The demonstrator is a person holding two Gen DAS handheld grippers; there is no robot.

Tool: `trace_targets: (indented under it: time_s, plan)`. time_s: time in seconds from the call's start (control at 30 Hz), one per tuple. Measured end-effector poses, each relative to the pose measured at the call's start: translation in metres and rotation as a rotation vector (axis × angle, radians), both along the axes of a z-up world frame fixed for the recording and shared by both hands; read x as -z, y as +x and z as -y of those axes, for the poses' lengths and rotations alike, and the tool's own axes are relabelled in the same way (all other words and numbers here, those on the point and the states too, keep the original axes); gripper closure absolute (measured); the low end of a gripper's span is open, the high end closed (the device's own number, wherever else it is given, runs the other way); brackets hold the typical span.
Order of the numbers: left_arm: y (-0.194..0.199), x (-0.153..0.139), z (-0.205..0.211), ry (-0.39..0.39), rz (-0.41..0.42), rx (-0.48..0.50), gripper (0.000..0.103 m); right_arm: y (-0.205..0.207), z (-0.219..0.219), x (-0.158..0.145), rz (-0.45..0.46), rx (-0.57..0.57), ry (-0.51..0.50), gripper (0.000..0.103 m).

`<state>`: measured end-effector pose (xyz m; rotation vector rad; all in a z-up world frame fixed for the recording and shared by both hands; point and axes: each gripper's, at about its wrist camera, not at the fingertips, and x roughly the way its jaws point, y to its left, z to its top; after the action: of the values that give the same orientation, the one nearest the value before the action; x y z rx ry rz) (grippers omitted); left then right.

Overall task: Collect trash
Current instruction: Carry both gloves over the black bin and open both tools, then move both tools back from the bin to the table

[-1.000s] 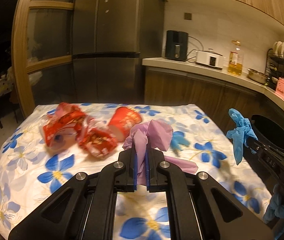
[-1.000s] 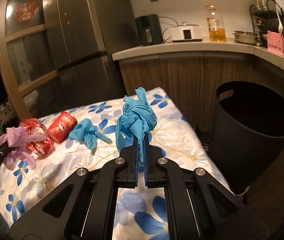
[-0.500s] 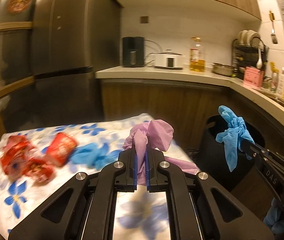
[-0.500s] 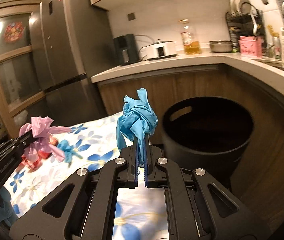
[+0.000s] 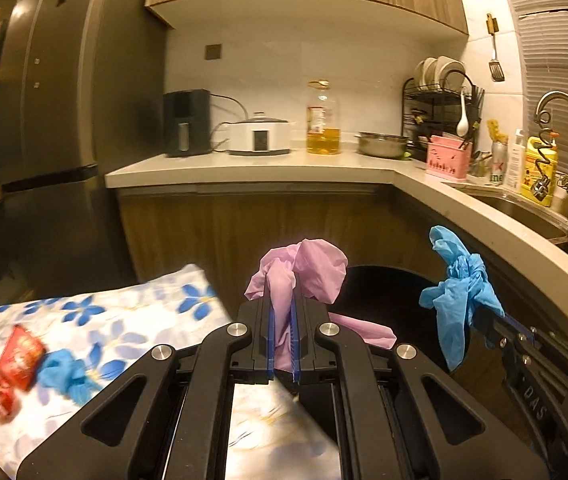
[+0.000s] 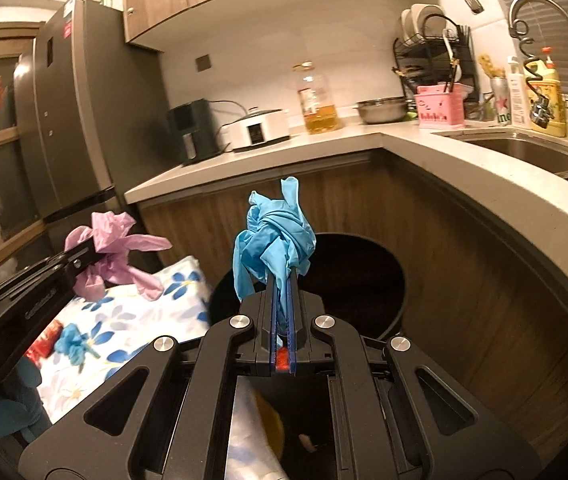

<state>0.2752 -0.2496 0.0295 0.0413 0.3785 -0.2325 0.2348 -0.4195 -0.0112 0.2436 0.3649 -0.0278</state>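
My left gripper (image 5: 281,312) is shut on a crumpled pink glove (image 5: 304,272), held in the air at the table's right edge, just left of the black trash bin (image 5: 396,300). My right gripper (image 6: 283,292) is shut on a crumpled blue glove (image 6: 272,240) and holds it over the near rim of the bin (image 6: 364,280). Each gripper shows in the other's view: the blue glove (image 5: 456,292) at right, the pink glove (image 6: 116,248) at left. Another blue glove (image 5: 64,376) and red wrappers (image 5: 0,368) lie on the flowered tablecloth (image 5: 144,320).
A curved kitchen counter (image 6: 484,184) wraps around the bin, with an oil bottle (image 5: 323,120), cooker (image 5: 258,136), dish rack (image 5: 440,100) and sink (image 6: 524,152). A tall fridge (image 5: 56,140) stands at left. Wooden cabinet fronts (image 6: 464,260) stand close behind the bin.
Both grippers have swung right from over the table toward the bin, each still holding its glove. The wrappers have slid to the left edge of the left wrist view.
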Motion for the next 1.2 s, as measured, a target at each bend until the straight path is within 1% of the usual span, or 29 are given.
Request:
trace_targets:
  time_s: [0.2,0.33,0.7,0.73,0.8,0.83,0.87,0.9,0.97,1.0,1.03,1.1,1.13,1.17,1.2]
  plan:
    - [0.026,0.009,0.034,-0.004,-0.025,0.087,0.097,0.012,0.015,0.004,-0.005,0.011,0.008,0.099]
    - [0.036,0.017,0.046,0.007,-0.037,0.126,0.097,0.019,0.022,0.006,-0.01,0.015,0.012,0.099]
    - [0.048,0.027,0.058,0.016,-0.044,0.167,0.096,0.033,0.028,0.013,-0.02,0.006,0.029,0.098]
    - [0.048,0.028,0.058,0.015,-0.046,0.169,0.093,0.035,0.028,0.014,-0.021,0.004,0.028,0.098]
    - [0.05,0.029,0.057,0.017,-0.047,0.166,0.081,0.038,0.029,0.016,-0.03,0.002,0.026,0.097]
    - [0.05,0.029,0.057,0.016,-0.046,0.164,0.073,0.039,0.029,0.017,-0.036,0.002,0.025,0.094]
    - [0.05,0.029,0.056,0.013,-0.045,0.164,0.071,0.041,0.029,0.018,-0.045,-0.001,0.025,0.092]
    - [0.051,0.03,0.055,0.01,-0.048,0.165,0.069,0.042,0.03,0.019,-0.048,0.001,0.024,0.089]
    - [0.052,0.031,0.053,0.01,-0.049,0.157,0.056,0.043,0.032,0.021,-0.056,0.013,0.023,0.082]
    - [0.052,0.031,0.052,0.008,-0.049,0.155,0.055,0.044,0.033,0.022,-0.061,0.016,0.026,0.078]
    - [0.053,0.032,0.049,0.008,-0.053,0.149,0.055,0.044,0.035,0.023,-0.065,0.023,0.028,0.077]
    - [0.054,0.033,0.045,0.006,-0.062,0.135,0.049,0.043,0.036,0.025,-0.069,0.031,0.031,0.07]
    - [0.053,0.033,0.043,0.003,-0.062,0.13,0.042,0.042,0.037,0.026,-0.072,0.034,0.034,0.066]
    - [0.052,0.033,0.041,0.002,-0.06,0.119,0.038,0.04,0.037,0.026,-0.072,0.036,0.035,0.064]
    - [0.05,0.034,0.039,0.003,-0.057,0.107,0.036,0.039,0.037,0.027,-0.071,0.039,0.036,0.06]
